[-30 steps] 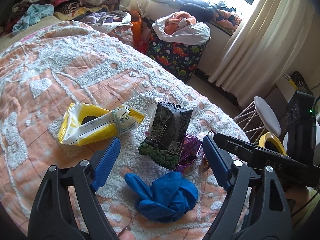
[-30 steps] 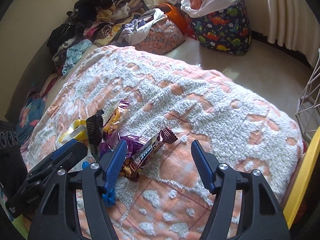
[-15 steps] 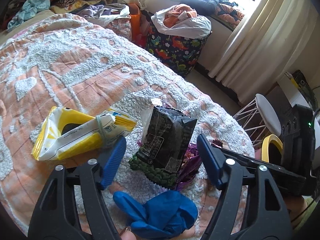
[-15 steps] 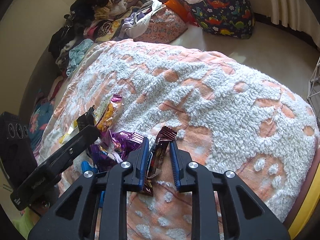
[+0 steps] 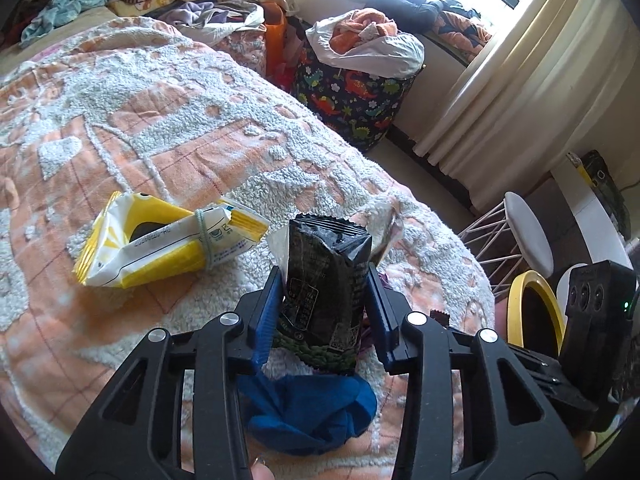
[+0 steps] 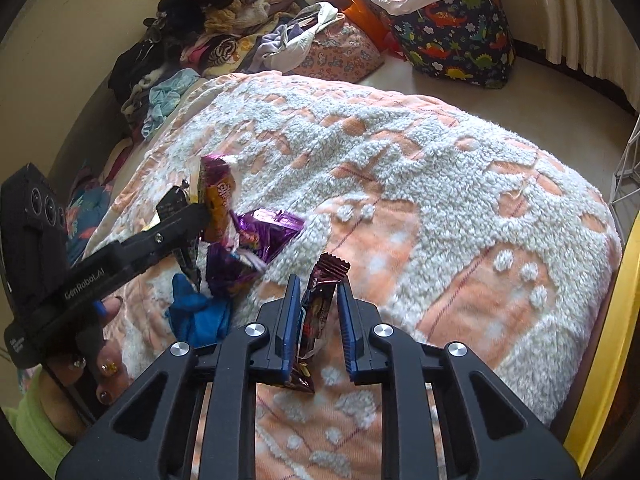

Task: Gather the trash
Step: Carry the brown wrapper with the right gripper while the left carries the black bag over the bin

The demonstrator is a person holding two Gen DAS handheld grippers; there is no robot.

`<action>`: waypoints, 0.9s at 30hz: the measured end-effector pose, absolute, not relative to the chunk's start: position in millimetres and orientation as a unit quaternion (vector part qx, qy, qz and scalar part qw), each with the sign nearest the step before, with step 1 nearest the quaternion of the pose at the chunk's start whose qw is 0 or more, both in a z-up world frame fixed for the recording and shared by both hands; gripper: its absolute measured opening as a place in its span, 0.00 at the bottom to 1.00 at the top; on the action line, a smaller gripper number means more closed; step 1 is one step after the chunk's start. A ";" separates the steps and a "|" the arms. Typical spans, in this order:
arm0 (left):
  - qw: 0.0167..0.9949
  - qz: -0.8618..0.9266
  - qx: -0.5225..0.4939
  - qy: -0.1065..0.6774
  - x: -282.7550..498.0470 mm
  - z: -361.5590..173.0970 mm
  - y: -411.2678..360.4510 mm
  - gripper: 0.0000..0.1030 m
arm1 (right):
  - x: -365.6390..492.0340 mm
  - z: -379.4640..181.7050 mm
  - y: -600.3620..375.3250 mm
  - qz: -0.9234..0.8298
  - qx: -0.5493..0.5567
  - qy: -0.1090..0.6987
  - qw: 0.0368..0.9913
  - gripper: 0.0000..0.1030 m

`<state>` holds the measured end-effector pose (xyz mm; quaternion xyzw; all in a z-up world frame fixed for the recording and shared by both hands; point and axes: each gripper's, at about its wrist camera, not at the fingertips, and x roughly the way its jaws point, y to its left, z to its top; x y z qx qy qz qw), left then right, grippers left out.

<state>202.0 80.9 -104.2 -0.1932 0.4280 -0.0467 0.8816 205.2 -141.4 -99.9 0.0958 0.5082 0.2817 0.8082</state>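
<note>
On the orange-and-white blanket (image 5: 160,128) a black snack bag (image 5: 328,248) stands upright. My left gripper (image 5: 322,292) is closing, and its blue pads press the bag's two sides. Just behind the bag, towards me, lies a crumpled blue glove (image 5: 308,412). To its left lies a yellow-and-white packet (image 5: 160,244) with a band around it. In the right wrist view my right gripper (image 6: 318,292) is closing on a dark red candy wrapper (image 6: 326,270), held on end. Purple foil wrappers (image 6: 256,240) and an orange-purple one (image 6: 216,196) lie left of it.
A dinosaur-print bag (image 5: 352,96) stuffed with laundry stands on the floor beyond the bed. Clothes are heaped along the wall (image 6: 208,32). A white wire-legged stool (image 5: 528,232) and a yellow-rimmed object (image 5: 532,308) stand right of the bed, below pale curtains (image 5: 520,80).
My left jaws came in from wide apart onto the black bag. My right jaws shut on the dark red wrapper, which now stands upright between them.
</note>
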 end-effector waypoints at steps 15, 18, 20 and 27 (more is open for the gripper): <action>0.897 -0.038 -0.193 0.397 174.5 -72.1 88.6 0.28 | 180.0 -76.0 -150.7 0.291 0.091 0.484 0.820 0.14; 0.901 -0.041 -0.189 0.389 171.1 -63.8 86.1 0.26 | 176.4 -69.2 -153.1 0.293 0.093 0.477 0.824 0.14; 0.903 -0.043 -0.186 0.384 168.8 -58.8 82.7 0.26 | 174.4 -64.8 -154.9 0.294 0.094 0.473 0.825 0.13; 0.908 -0.059 -0.177 0.374 164.1 -45.3 68.6 0.26 | 166.5 -51.6 -164.3 0.296 0.107 0.458 0.831 0.13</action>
